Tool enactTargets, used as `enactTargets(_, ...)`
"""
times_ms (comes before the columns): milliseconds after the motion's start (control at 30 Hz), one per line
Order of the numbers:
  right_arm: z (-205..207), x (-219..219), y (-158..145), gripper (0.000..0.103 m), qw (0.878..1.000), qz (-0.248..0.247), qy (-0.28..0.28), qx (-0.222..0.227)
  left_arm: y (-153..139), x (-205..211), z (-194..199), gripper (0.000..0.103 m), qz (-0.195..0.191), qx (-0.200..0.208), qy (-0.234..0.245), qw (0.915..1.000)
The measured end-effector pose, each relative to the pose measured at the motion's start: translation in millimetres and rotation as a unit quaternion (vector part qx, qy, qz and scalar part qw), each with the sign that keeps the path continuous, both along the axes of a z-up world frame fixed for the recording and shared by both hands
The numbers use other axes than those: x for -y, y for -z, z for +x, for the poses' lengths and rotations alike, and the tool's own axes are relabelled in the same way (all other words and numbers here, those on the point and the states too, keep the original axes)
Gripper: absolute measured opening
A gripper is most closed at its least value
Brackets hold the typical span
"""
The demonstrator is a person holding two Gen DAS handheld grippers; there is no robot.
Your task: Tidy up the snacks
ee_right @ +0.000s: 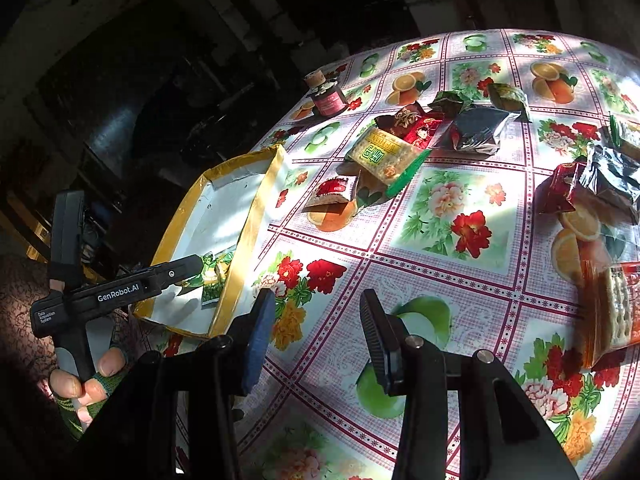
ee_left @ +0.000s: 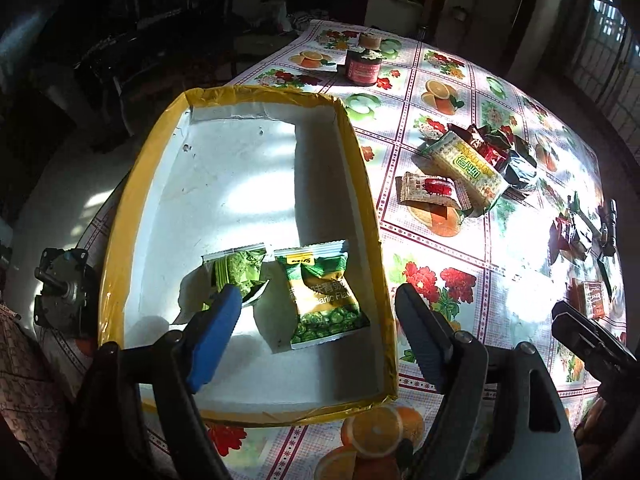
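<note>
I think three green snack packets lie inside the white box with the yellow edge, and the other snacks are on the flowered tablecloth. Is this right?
Not quite. Only two green snack packets lie inside the white box with the yellow edge, not three; the left wrist view shows this. The other snacks are on the flowered tablecloth, as you say.

Red-labelled jar [ee_left: 362, 65] on floral tablecloth [ee_left: 472, 240]

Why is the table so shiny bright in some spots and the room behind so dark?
Left wrist view: sun falls in patches on the tablecloth and inside the box, washing colours out; the room behind stays nearly black. Right wrist view: the same glare; the silver packet glints, and the fisheye lens bends the table edge.
</note>
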State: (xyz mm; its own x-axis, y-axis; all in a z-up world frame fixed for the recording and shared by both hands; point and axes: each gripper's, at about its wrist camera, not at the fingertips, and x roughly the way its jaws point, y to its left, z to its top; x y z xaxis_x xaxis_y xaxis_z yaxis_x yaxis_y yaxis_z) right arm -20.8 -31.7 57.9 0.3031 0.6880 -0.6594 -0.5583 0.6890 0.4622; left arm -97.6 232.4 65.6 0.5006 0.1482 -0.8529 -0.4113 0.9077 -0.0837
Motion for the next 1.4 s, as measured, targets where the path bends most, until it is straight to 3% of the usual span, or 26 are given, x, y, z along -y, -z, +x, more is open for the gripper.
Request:
enactTargets(300, -3, 80, 2, 0.046, 0.996, -0.013, 0.088, 0.004, 0, 62, 20, 0.08, 0.006, -0.008, 0.063, 0.998)
enactTargets(700, -7, 121, 5, 0.05, 0.991, -0.006, 0.137, -0.002, -3, 109, 35, 0.08, 0.014, -0.014, 0.1, 0.9948)
enactTargets(800, -7, 130, -1, 0.05, 0.989, 0.018, 0.148, 0.001, -3, 114, 35, 0.081, 0.016, -0.014, 0.107, 0.994)
enactTargets(867, -8, 144, -15, 0.051, 0.984, 0.082, 0.156, 0.005, -2, 117, 35, 0.081, 0.014, -0.016, 0.111, 0.9937)
enactTargets(900, -10, 156, -25, 0.051, 0.977, 0.147, 0.157, 0.008, -1, 119, 35, 0.081, 0.013, -0.017, 0.113, 0.9934)
enactTargets(933, -14, 172, -37, 0.051, 0.959, 0.24, 0.153, 0.016, -1, 121, 35, 0.081, 0.014, -0.017, 0.116, 0.993)
enactTargets(1000, -30, 206, -58, 0.056, 0.896, 0.413, 0.152, 0.062, -1, 125, 35, 0.081, 0.013, -0.017, 0.121, 0.9925)
enactTargets(1033, -43, 223, -65, 0.077, 0.852, 0.489, 0.161, 0.097, -1, 127, 35, 0.081, 0.011, -0.016, 0.123, 0.9922)
enactTargets(1067, -54, 234, -68, 0.09, 0.81, 0.546, 0.169, 0.129, -1, 129, 36, 0.081, 0.009, -0.016, 0.126, 0.9919)
enactTargets(1100, -64, 240, -71, 0.102, 0.782, 0.577, 0.179, 0.157, -1, 132, 36, 0.081, 0.008, -0.016, 0.129, 0.9915)
enactTargets(1133, -68, 240, -77, 0.102, 0.777, 0.579, 0.18, 0.171, 0, 135, 37, 0.081, 0.007, -0.017, 0.133, 0.991)
enactTargets(1167, -68, 237, -84, 0.102, 0.783, 0.572, 0.173, 0.174, 0, 138, 37, 0.081, 0.007, -0.018, 0.136, 0.9905)
enactTargets(1233, -63, 229, -91, 0.102, 0.808, 0.541, 0.166, 0.164, 2, 144, 38, 0.081, 0.008, -0.021, 0.143, 0.9895)
enactTargets(1300, -58, 221, -93, 0.102, 0.842, 0.484, 0.175, 0.162, 3, 149, 39, 0.081, 0.009, -0.024, 0.149, 0.9886)
enactTargets(1367, -51, 211, -96, 0.102, 0.889, 0.383, 0.193, 0.161, 3, 151, 39, 0.081, 0.01, -0.024, 0.152, 0.9881)
enactTargets(1400, -47, 208, -94, 0.102, 0.904, 0.341, 0.204, 0.156, 3, 152, 40, 0.081, 0.01, -0.024, 0.153, 0.9879)
